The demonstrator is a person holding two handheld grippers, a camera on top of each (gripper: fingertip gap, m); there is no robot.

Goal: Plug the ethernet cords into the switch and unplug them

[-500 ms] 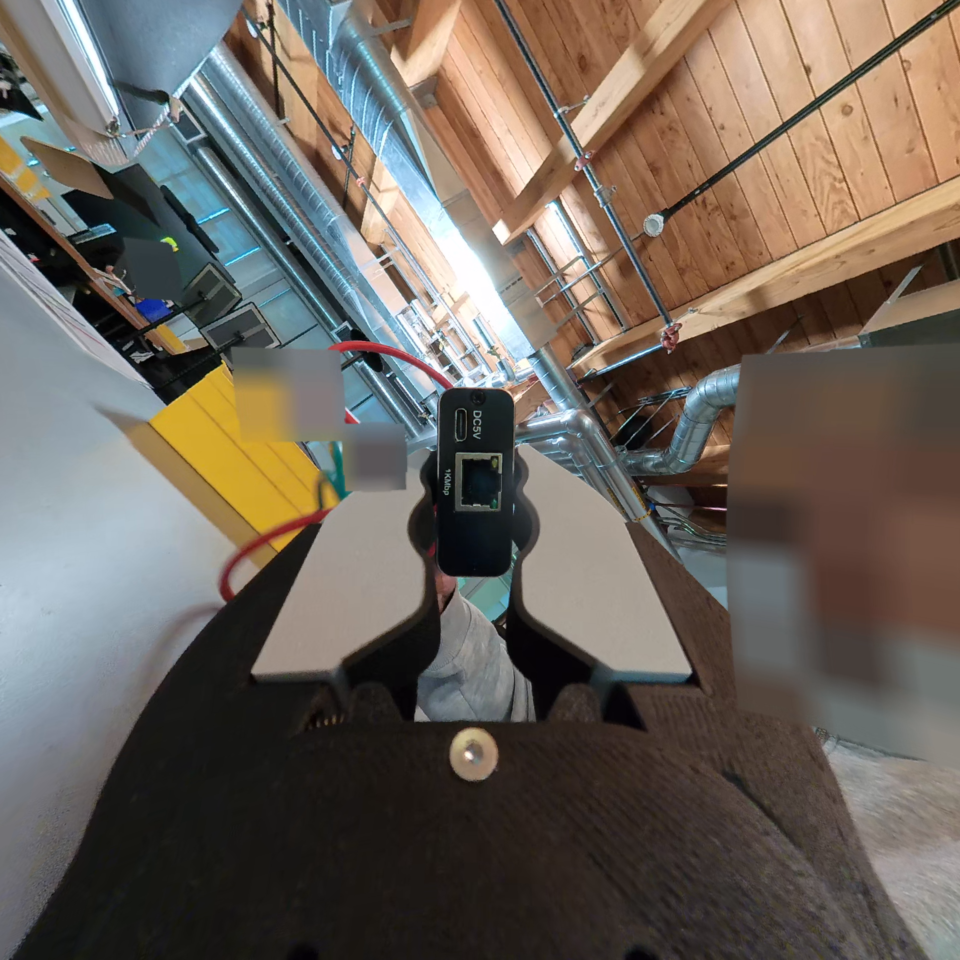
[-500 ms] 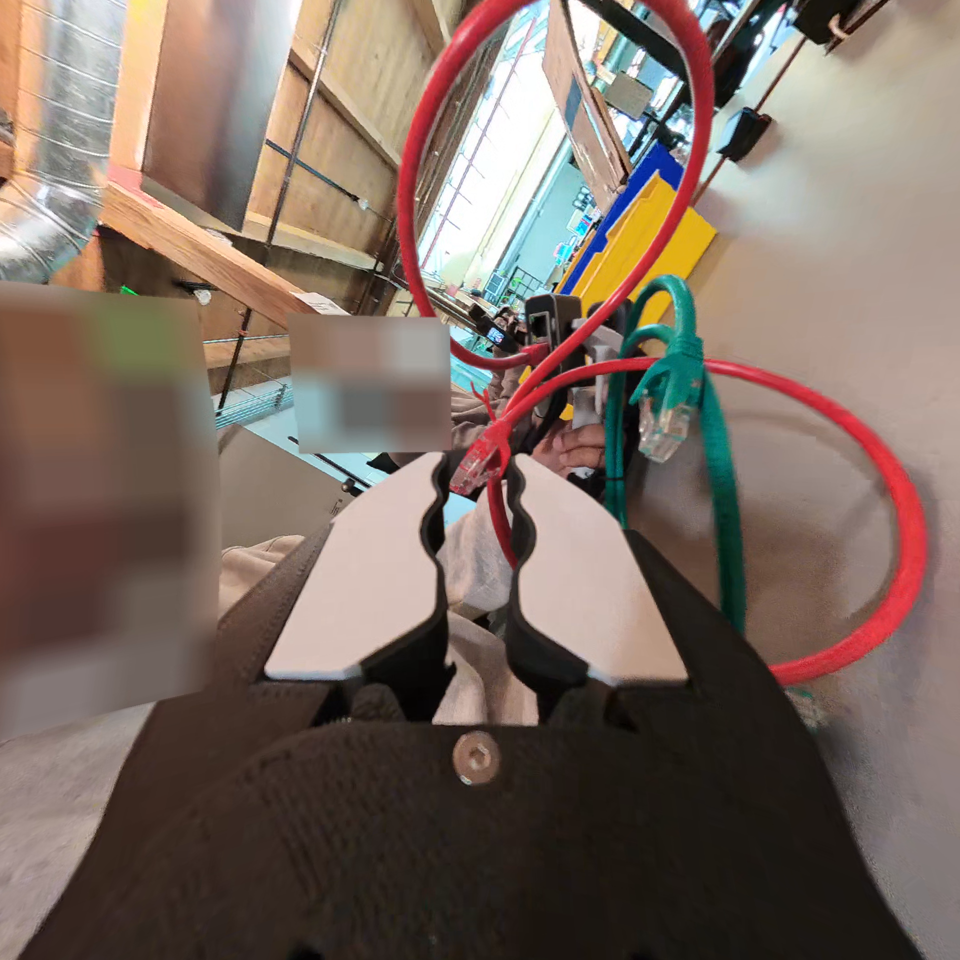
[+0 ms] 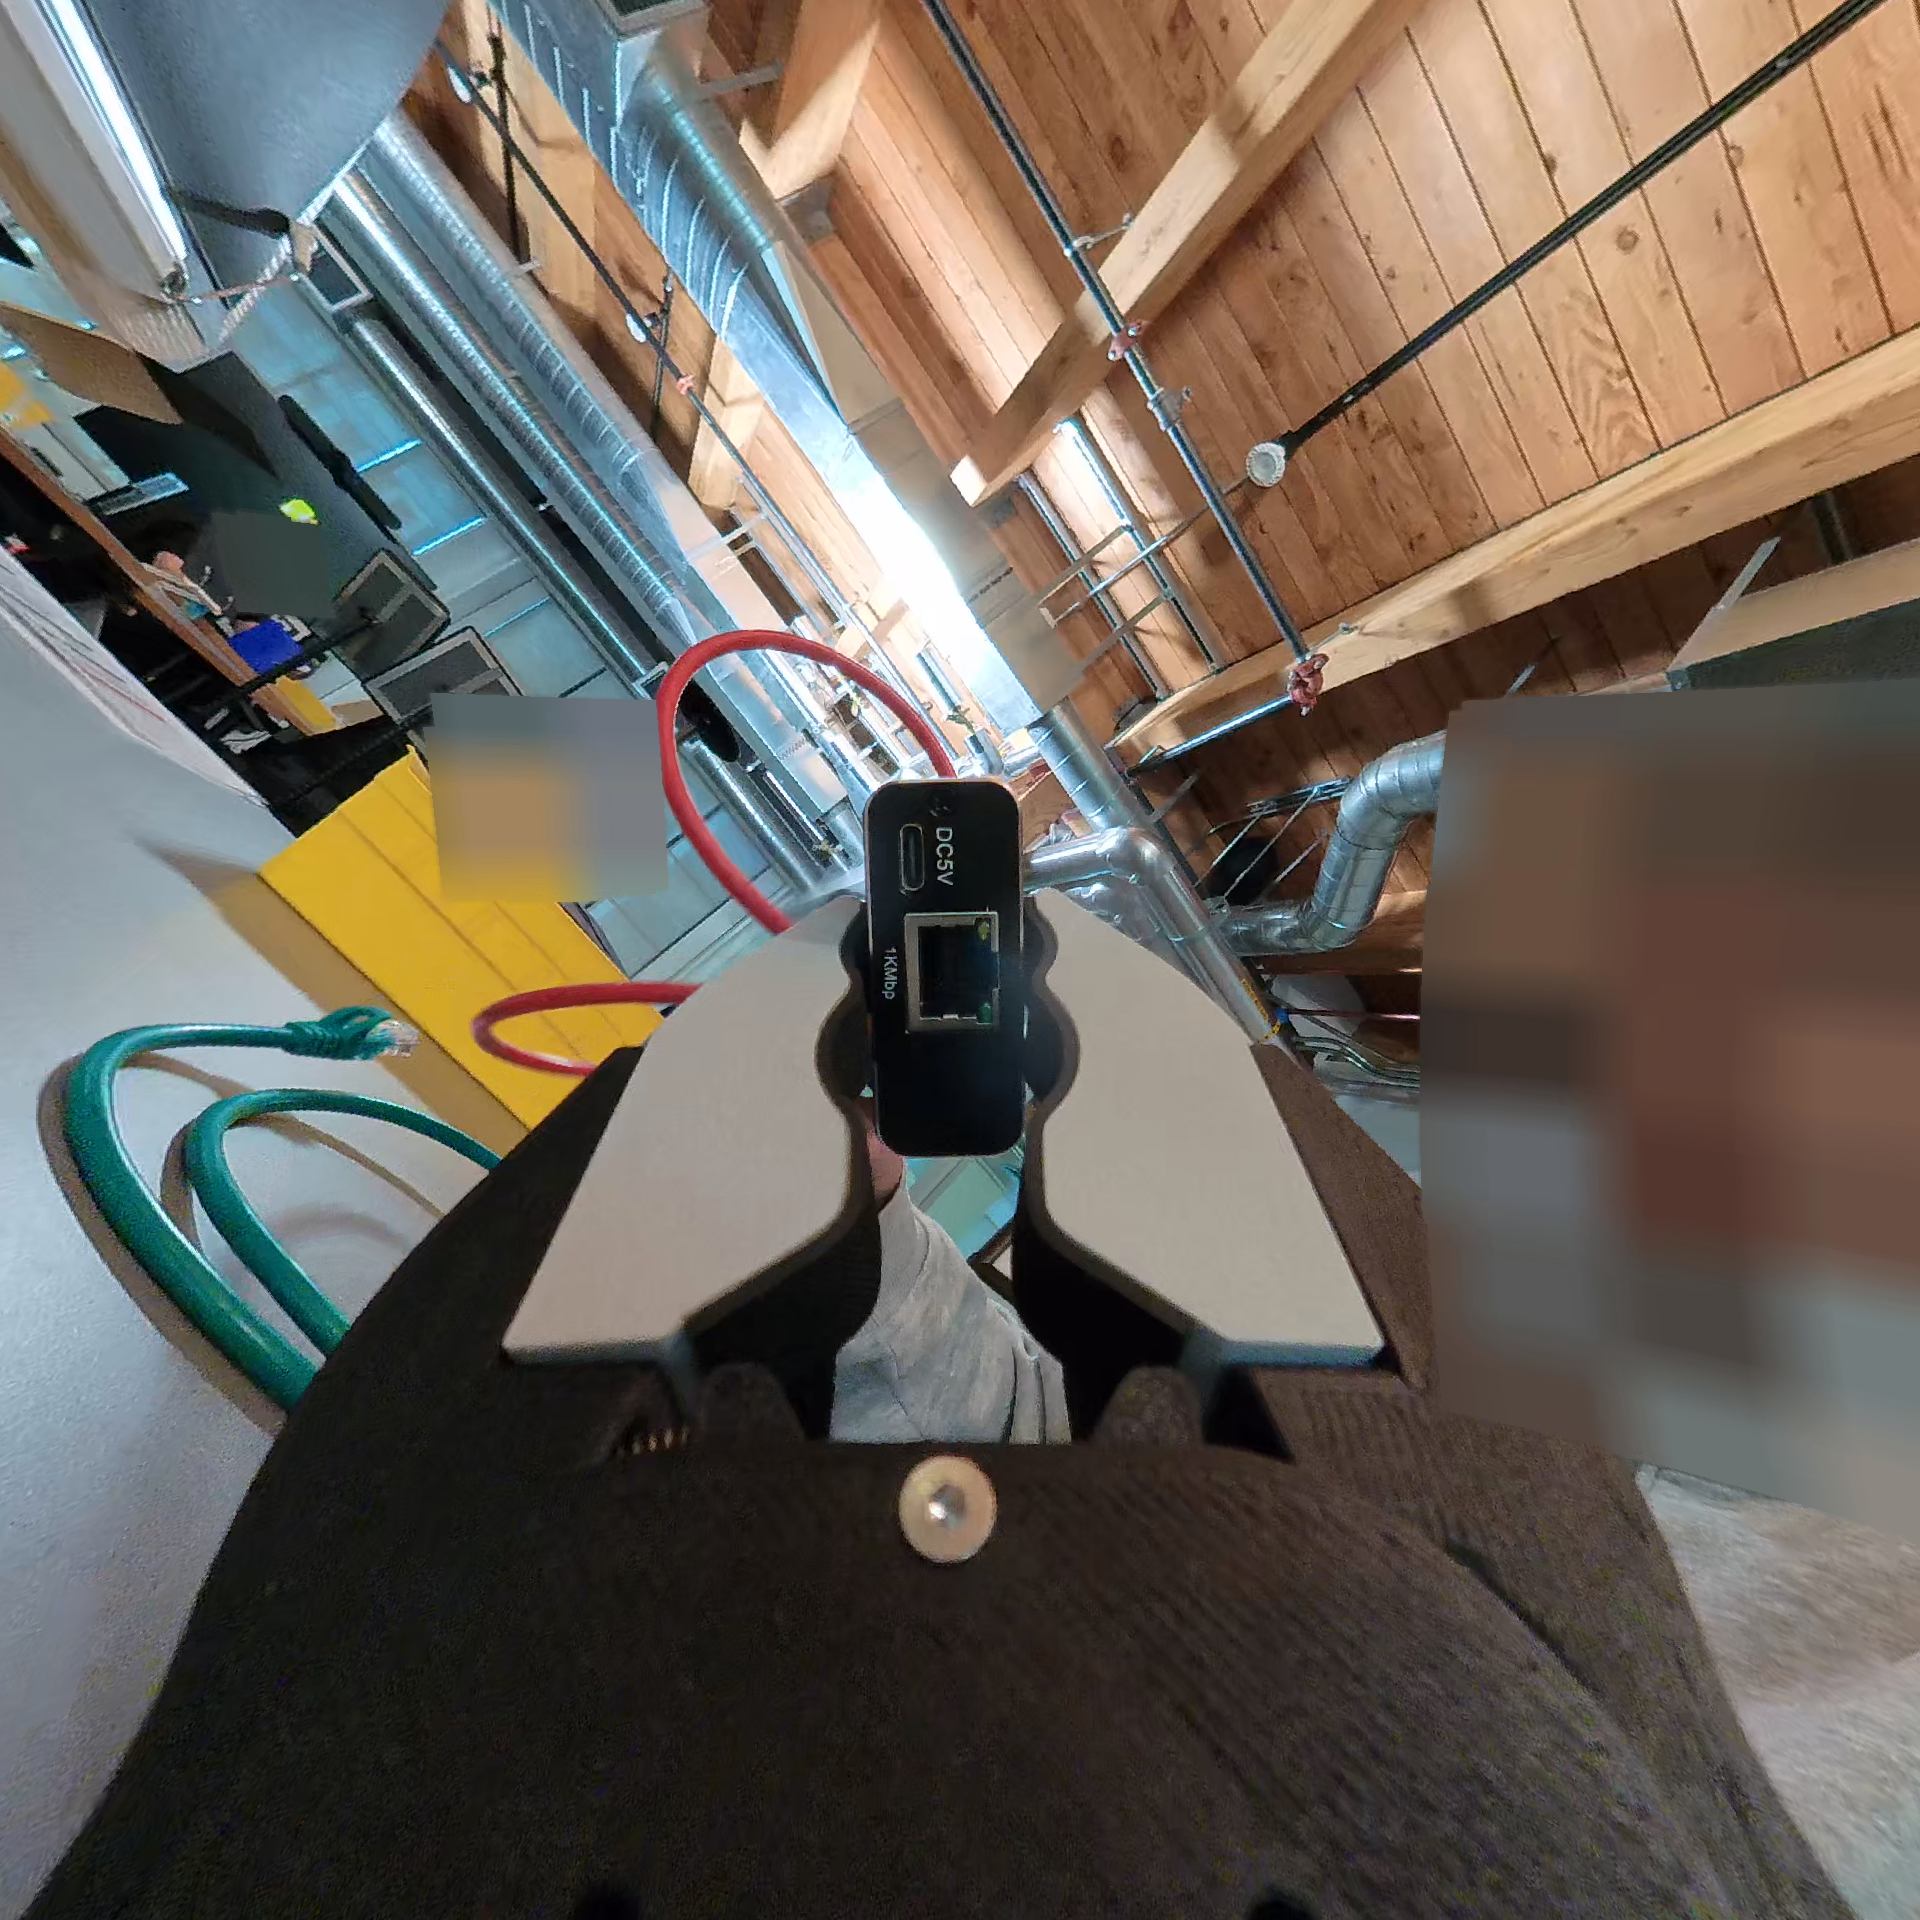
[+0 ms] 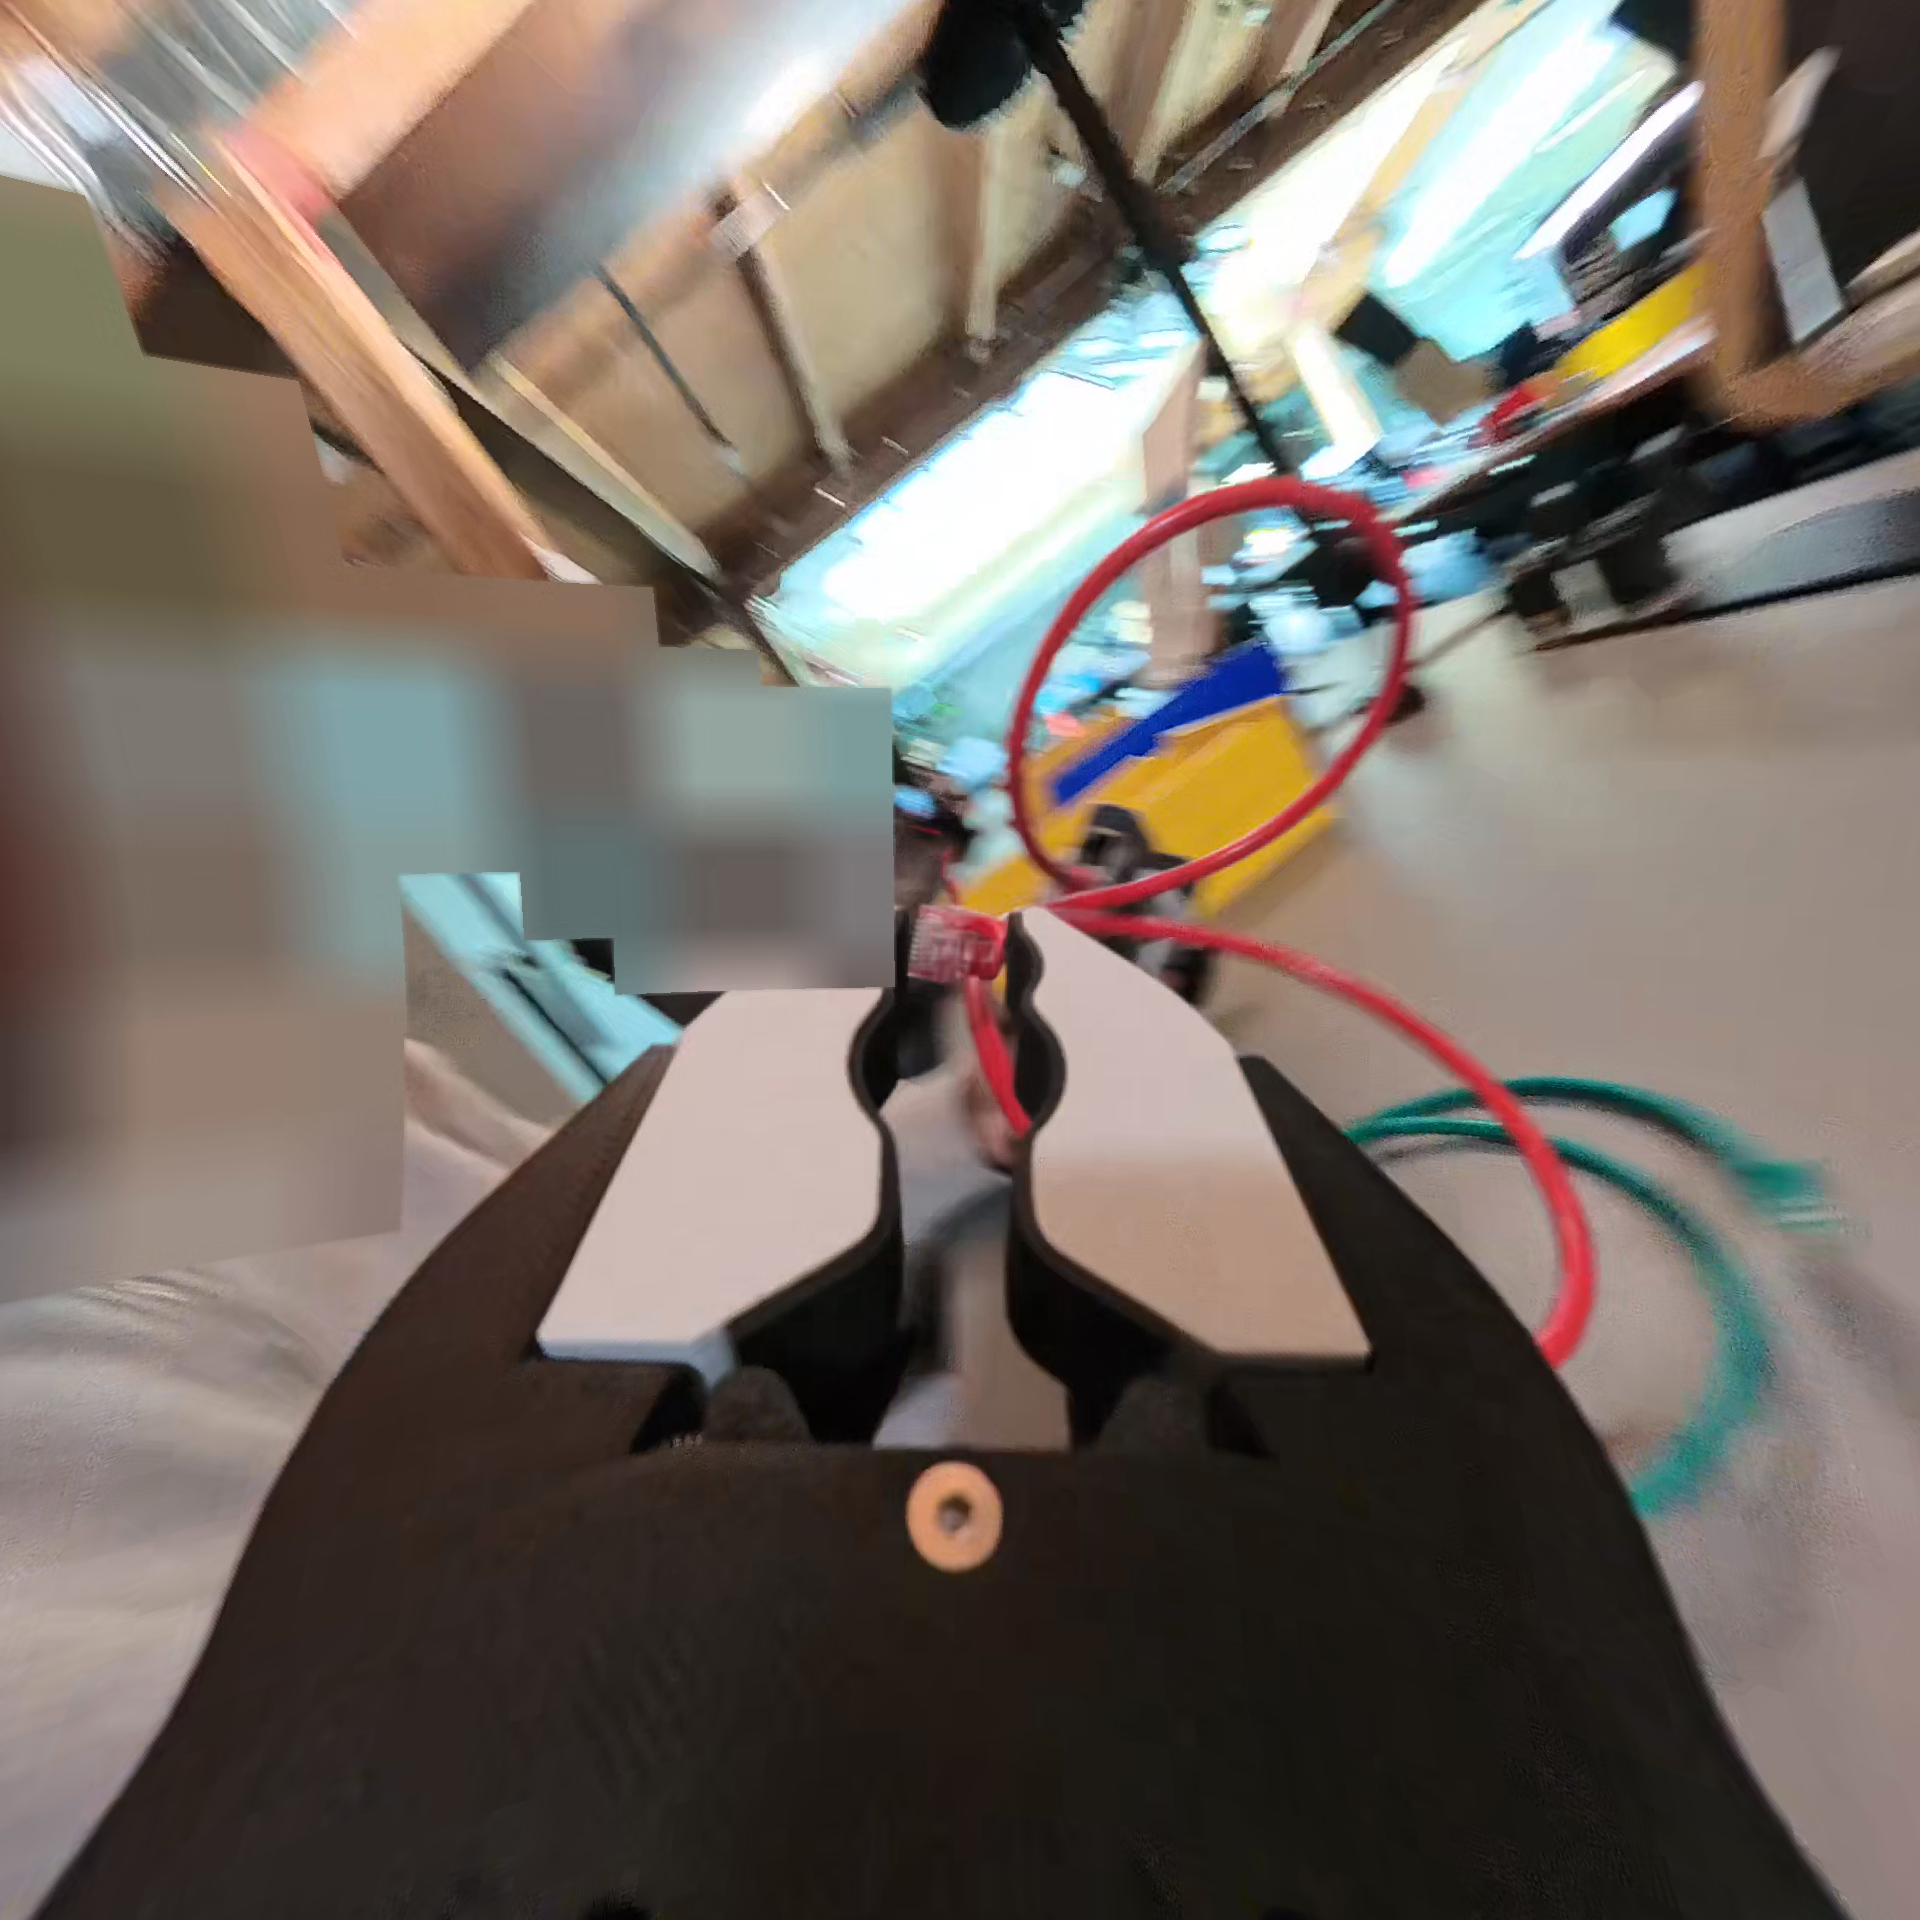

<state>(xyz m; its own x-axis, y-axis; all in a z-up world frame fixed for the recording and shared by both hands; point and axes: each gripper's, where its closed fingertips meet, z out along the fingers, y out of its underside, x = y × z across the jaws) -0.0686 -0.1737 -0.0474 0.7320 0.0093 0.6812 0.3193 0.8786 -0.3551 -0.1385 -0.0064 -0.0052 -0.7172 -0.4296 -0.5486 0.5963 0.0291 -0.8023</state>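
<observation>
1. Switch (image 3: 943, 977): a small black oblong box with rounded corners, held upright between the fingers of the left gripper (image 3: 943, 1023), which are clamped on its two long sides. Its end face looks back at the left wrist camera and carries a slim oval port above a square, metal-rimmed ethernet socket that has nothing in it; white lettering runs beside both.
2. Red ethernet cord (image 4: 1392, 997): it passes between the fingers of the right gripper (image 4: 961, 961), which are closed on it near its end. Its clear red-tinted plug (image 4: 951, 945) sticks out leftward at the fingertips, and the rest curls into a loop above and a long arc to the right.
3. Green ethernet cord (image 3: 156, 1174): it lies in two curved runs on the pale grey table (image 3: 94, 1558), left of the left gripper, with its plug (image 3: 358, 1035) free and pointing right.
4. Hard to read: the right wrist view is smeared with motion blur, so the green cord's plug there is only a streak, and whether the red plug's clip faces up or down cannot be told.
5. Hidden: the switch's far end is behind its own body, and the red cord's lower arc is cut off by the gripper bodies in both views.
</observation>
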